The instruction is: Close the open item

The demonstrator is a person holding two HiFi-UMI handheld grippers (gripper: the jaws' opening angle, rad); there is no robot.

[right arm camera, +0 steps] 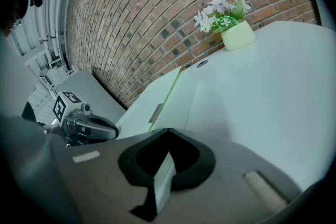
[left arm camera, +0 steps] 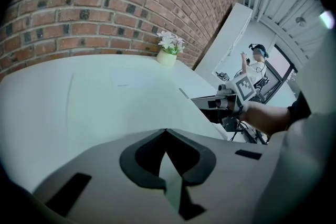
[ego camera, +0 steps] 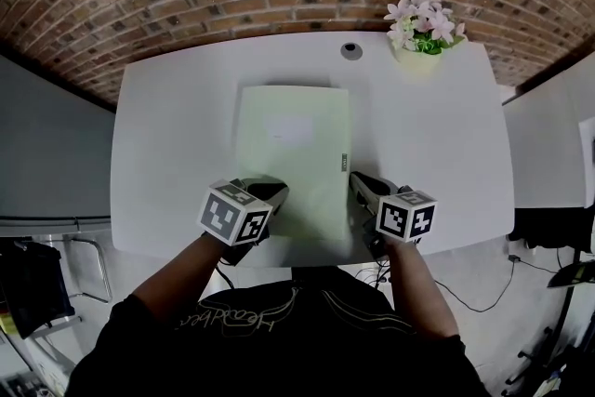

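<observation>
Pale green flat cardboard folder (ego camera: 293, 139) lies on the white table (ego camera: 177, 116), extending away ahead of both claws. The left gripper (ego camera: 268, 193) is pinched narrow on the folder's near edge. The right gripper (ego camera: 364, 185) is pinched likewise, with a pale strip of that edge between its jaws. Folder judged nearly shut. Recommended: lower both claws together, kept level, and release only once the edge lies flush.

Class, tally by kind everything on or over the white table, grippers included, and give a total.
folder: 1
flower pot: 1
grippers: 2, the left gripper and the right gripper
Total: 4
</observation>
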